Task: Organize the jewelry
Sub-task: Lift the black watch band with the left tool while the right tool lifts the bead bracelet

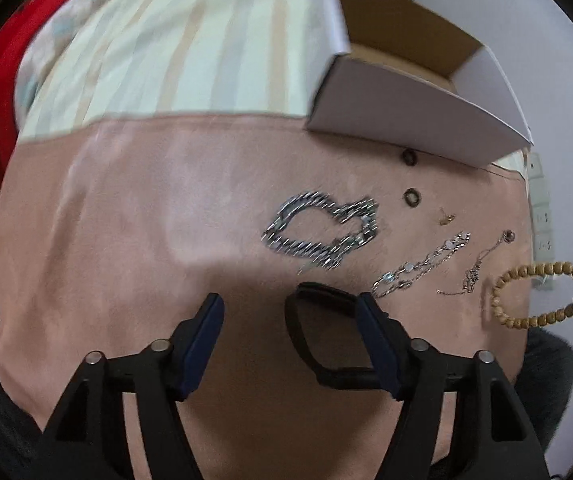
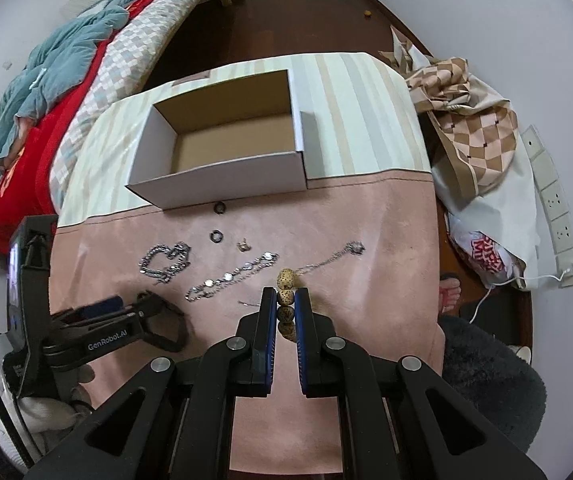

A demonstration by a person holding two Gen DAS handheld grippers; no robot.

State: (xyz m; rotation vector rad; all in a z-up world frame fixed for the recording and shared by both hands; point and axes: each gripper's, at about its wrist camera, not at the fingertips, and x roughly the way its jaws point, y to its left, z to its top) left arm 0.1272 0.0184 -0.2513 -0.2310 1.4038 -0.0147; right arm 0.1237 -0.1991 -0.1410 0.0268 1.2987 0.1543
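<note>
- jewelry lies spread over a pink cloth [image 2: 366,280] that covers the near part of a table; a striped cloth [image 2: 358,120] covers the far part.
- cardboard box [image 2: 222,160], open on top and white outside, stands on the striped cloth at the seam with the pink one; nothing shows inside it.
- left gripper [image 1: 290,320] hangs over the pink cloth with its jaws spread apart and nothing pinched between them; a black band [image 1: 306,340] lies on the cloth below, its one side against the inner face of one finger.
- right gripper [image 2: 286,300] is clenched on a wooden bead bracelet [image 2: 286,292]; from the left wrist view the bracelet [image 1: 534,296] hangs as a loop above the right edge of the cloth.
- thick silver chain [image 1: 322,232] lies in a rough loop near the middle of the pink cloth.
- thin chain with pale stones [image 1: 422,268] lies stretched out to its right, and a finer chain with a small pendant [image 1: 482,264] lies beyond that.
- two small dark rings [image 1: 410,196] sit apart, one just beside the box wall, one nearer the chains.
- tiny gold piece [image 1: 446,218] sits close to the nearer ring; its form is too small to tell.
</note>
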